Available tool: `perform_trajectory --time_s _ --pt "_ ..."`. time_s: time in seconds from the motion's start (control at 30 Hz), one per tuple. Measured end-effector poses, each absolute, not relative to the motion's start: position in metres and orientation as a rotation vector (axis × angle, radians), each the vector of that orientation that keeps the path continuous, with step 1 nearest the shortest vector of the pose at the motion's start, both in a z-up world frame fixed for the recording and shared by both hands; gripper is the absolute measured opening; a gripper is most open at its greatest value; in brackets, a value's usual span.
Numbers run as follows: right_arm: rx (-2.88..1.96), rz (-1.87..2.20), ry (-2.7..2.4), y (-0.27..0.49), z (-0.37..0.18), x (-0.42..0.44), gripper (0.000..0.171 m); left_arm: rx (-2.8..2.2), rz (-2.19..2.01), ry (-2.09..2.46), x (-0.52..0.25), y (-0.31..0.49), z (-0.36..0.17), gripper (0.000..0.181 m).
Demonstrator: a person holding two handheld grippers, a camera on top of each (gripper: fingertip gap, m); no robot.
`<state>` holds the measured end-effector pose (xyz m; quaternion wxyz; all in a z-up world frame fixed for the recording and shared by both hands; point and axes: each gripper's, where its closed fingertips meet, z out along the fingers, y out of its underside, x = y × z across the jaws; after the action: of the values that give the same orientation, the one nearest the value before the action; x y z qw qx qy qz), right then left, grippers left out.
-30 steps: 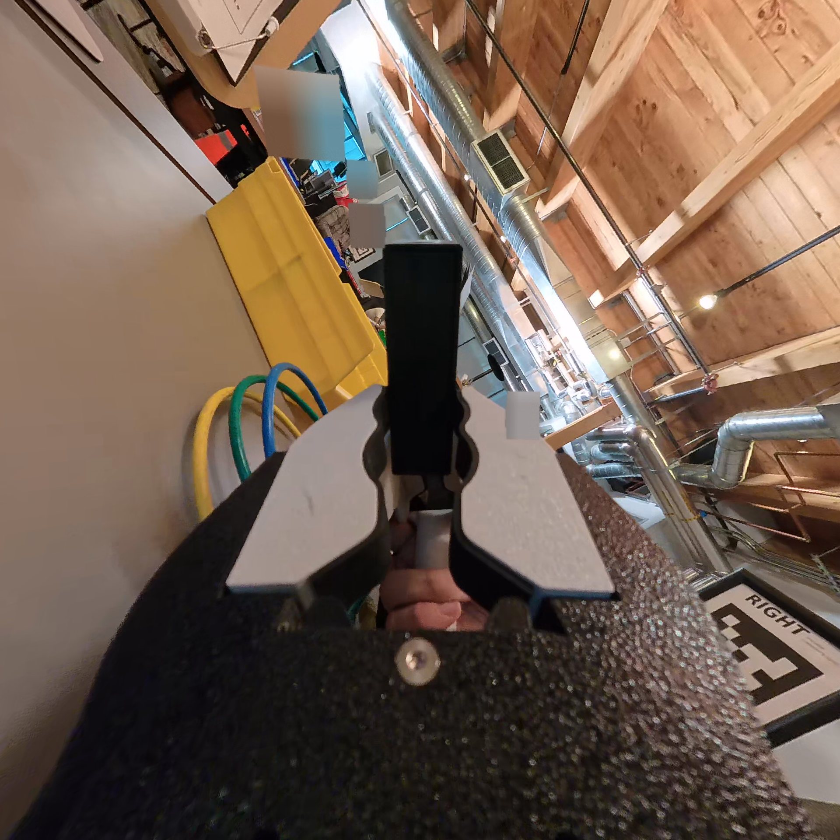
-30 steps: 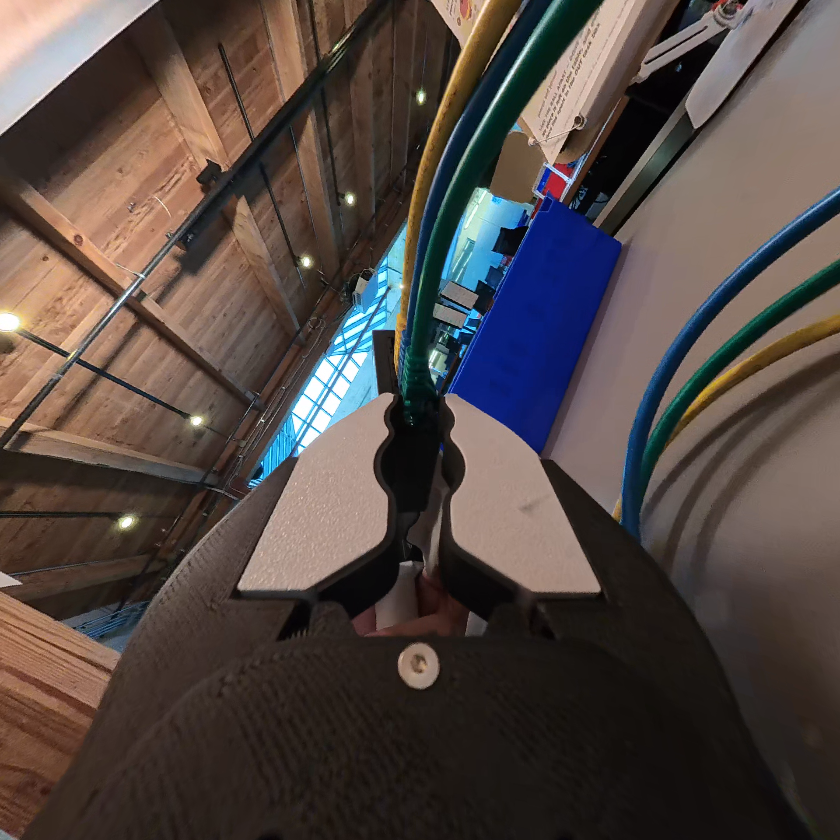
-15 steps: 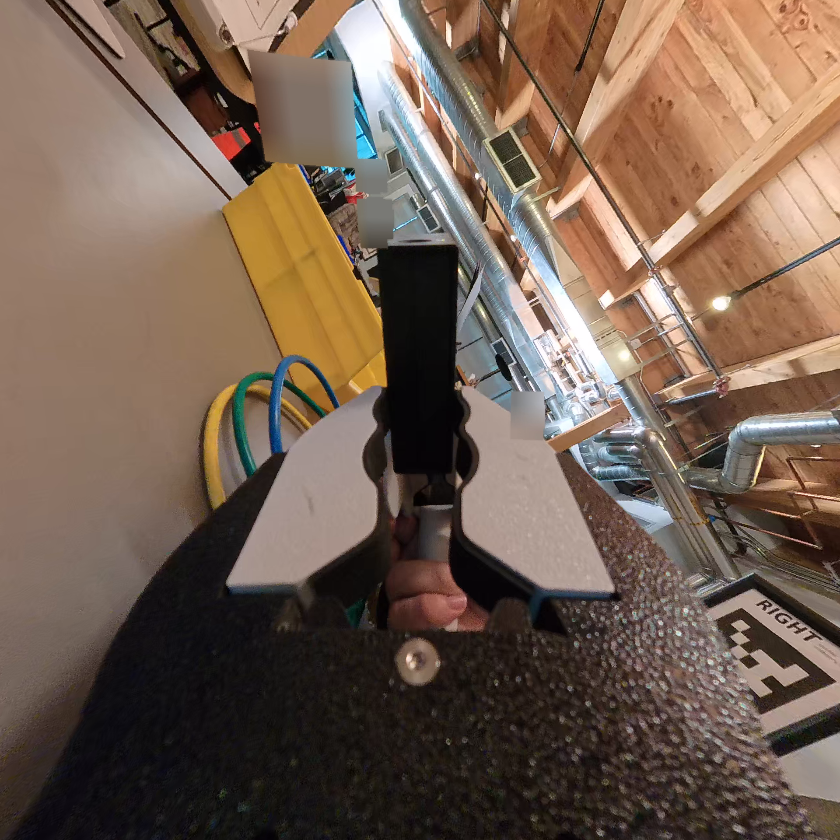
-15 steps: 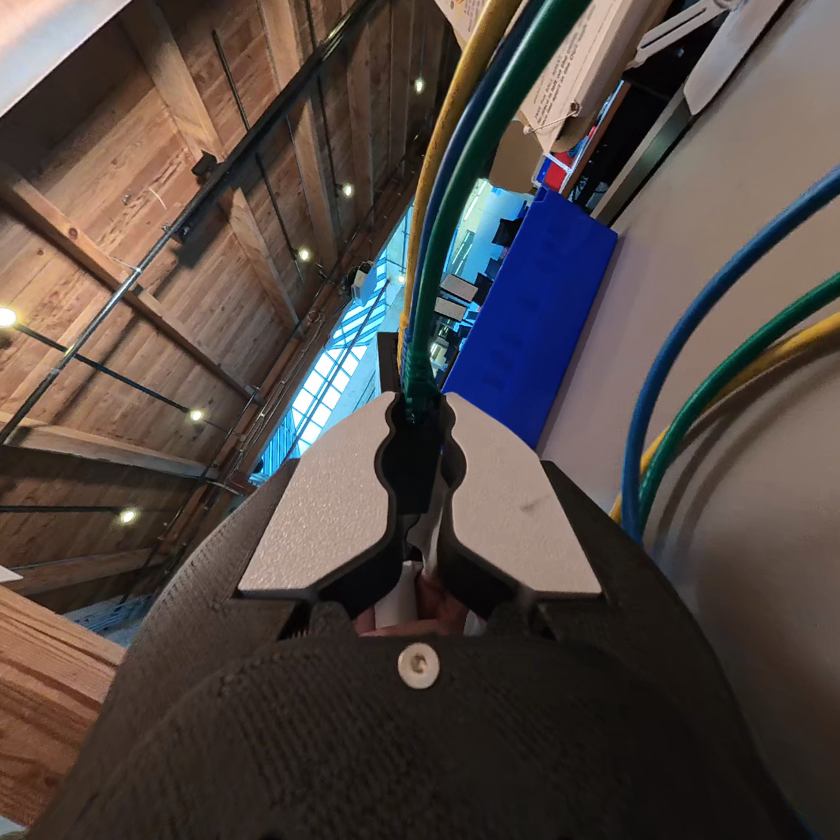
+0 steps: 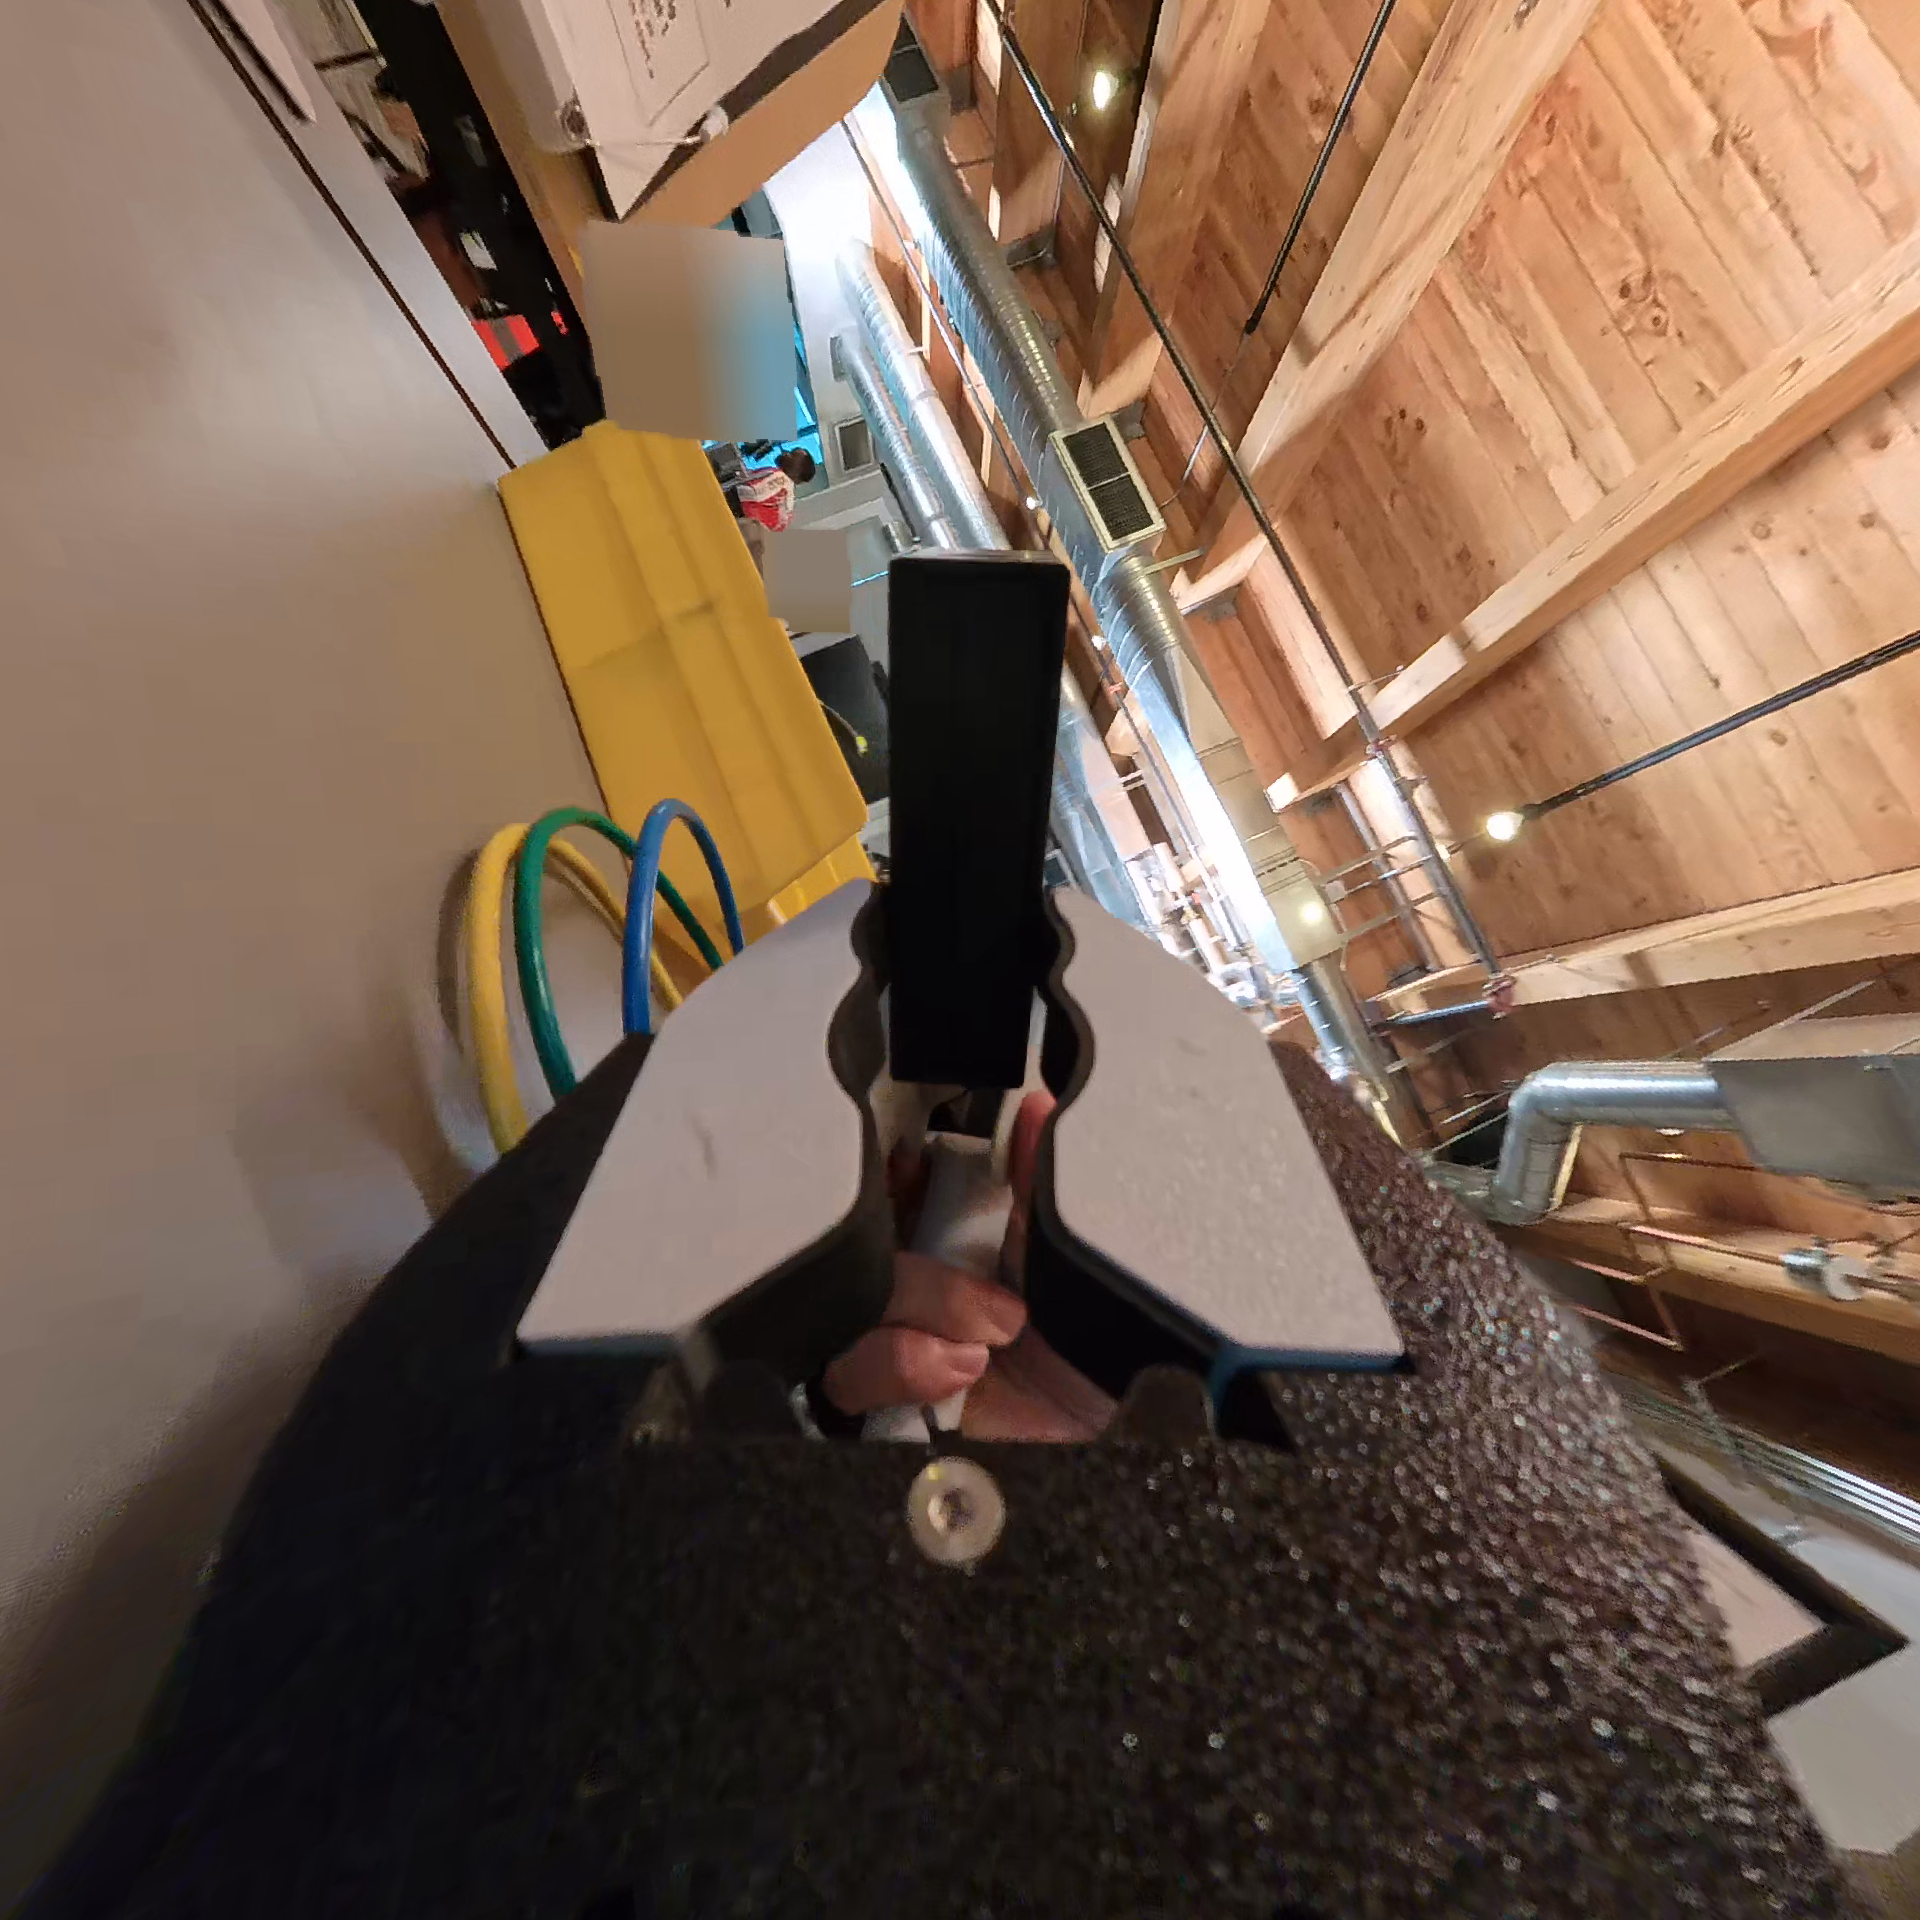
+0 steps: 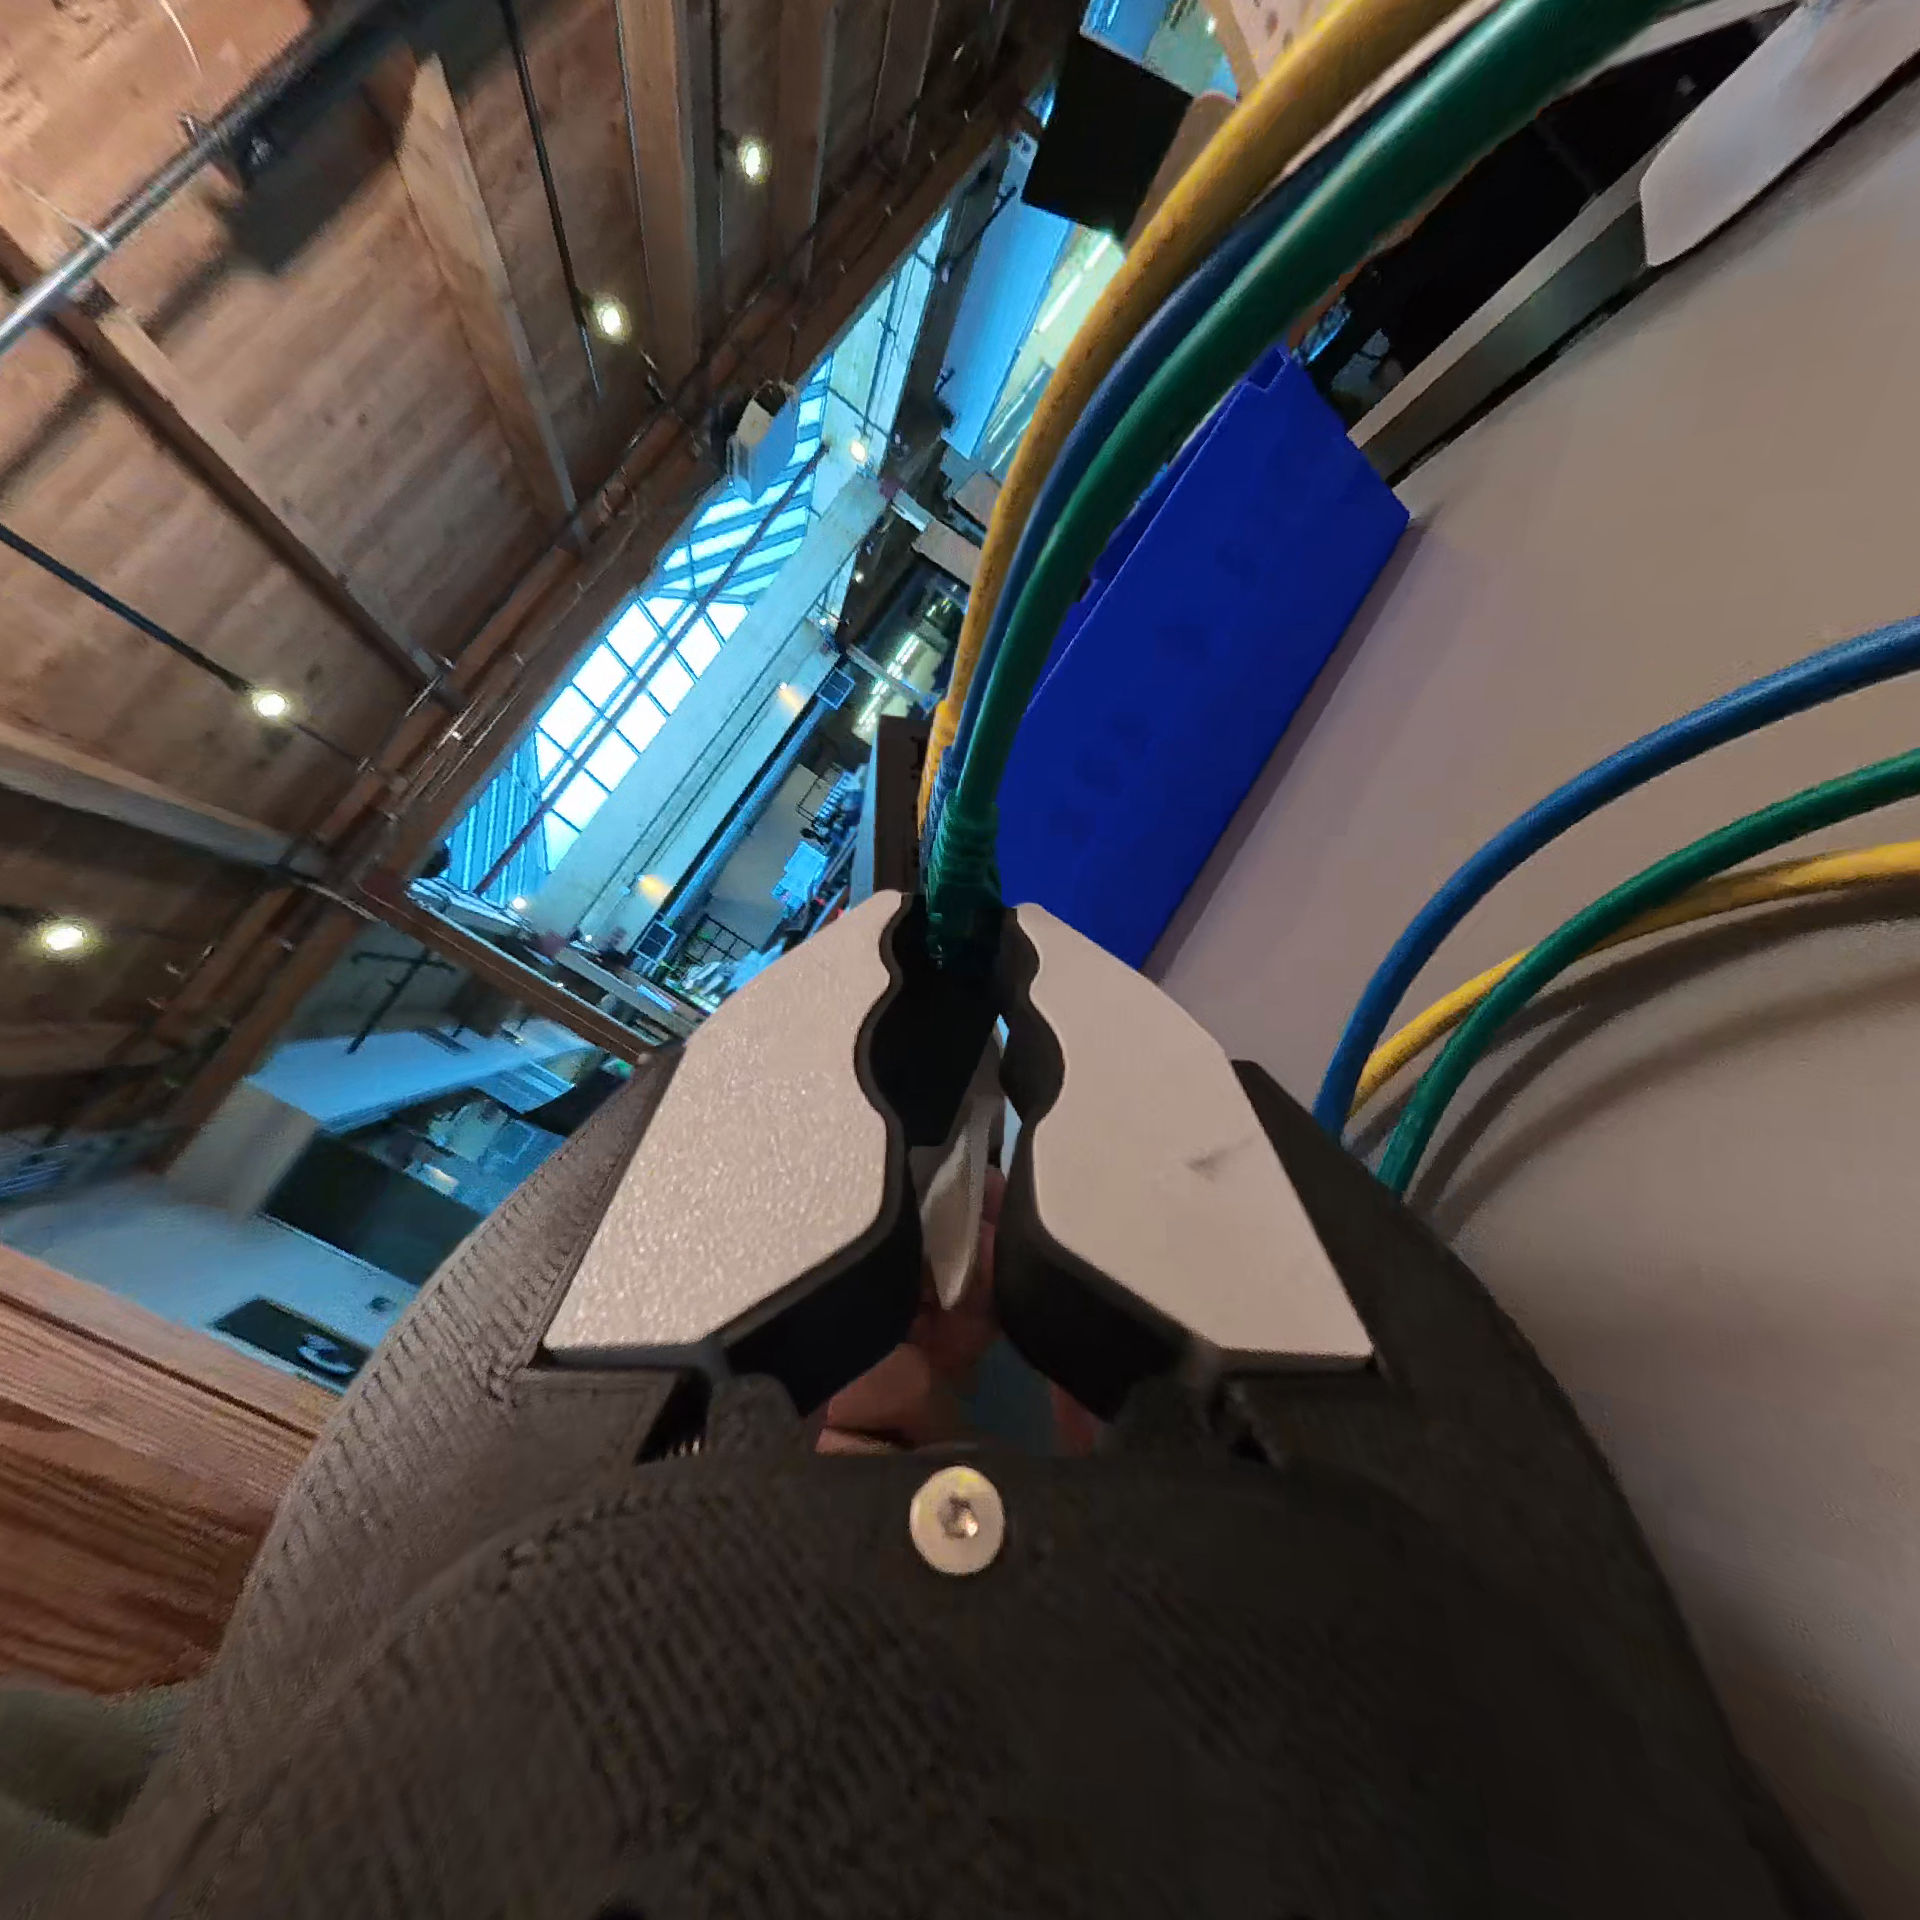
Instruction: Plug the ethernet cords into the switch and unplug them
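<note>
My left gripper (image 5: pixel 961 914) is shut on a black switch (image 5: pixel 971 790), which stands up out of the jaws with a plain face toward the camera. Yellow (image 5: pixel 488 997), green (image 5: pixel 535 935) and blue (image 5: pixel 644 914) ethernet cords loop on the beige table (image 5: pixel 208 727) to its left. In the right wrist view my right gripper (image 6: pixel 961 920) is shut on the green cord's plug (image 6: pixel 961 862), against the switch's edge (image 6: pixel 896 810). The yellow (image 6: pixel 1049 447) and blue (image 6: pixel 1049 499) cords run to the same edge; their plugs are mostly hidden.
A yellow bin (image 5: pixel 675 665) stands on the table behind the cords in the left wrist view. A blue bin (image 6: pixel 1174 707) stands by the table's (image 6: pixel 1662 831) far edge in the right wrist view. A cardboard box (image 5: pixel 707 94) sits beyond. Wooden ceiling and metal ducts fill the background.
Both grippers have shifted and tilted together with the switch, so the background has slid. Both grips are unchanged. The cords now arc further to the right in the right wrist view.
</note>
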<state>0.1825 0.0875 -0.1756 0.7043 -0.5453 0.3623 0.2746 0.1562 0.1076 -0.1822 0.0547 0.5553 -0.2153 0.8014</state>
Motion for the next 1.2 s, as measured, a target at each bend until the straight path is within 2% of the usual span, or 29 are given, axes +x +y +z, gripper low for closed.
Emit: perform_trajectory --time_s 0.3,0.53,0.73,0.9,1.2 --pt "-1.175 0.649 0.746 0.093 -0.165 0.179 0.014 1.65 2.608 -0.742 0.153 0.114 -0.173 0.025" --pt "-1.333 0.482 0.679 0.092 -0.17 0.182 0.014 1.602 2.486 -0.556 0.155 0.111 -0.181 0.026" --pt "-1.245 0.53 0.647 0.094 -0.16 0.178 0.014 1.595 2.641 -0.713 0.153 0.115 -0.171 0.025" --pt "-1.246 0.463 0.611 0.092 -0.152 0.18 0.013 1.494 2.572 -0.5 0.15 0.104 -0.172 0.026" --pt "-1.253 0.452 0.57 0.091 -0.148 0.18 0.014 1.49 2.603 -0.64 0.149 0.103 -0.167 0.026"
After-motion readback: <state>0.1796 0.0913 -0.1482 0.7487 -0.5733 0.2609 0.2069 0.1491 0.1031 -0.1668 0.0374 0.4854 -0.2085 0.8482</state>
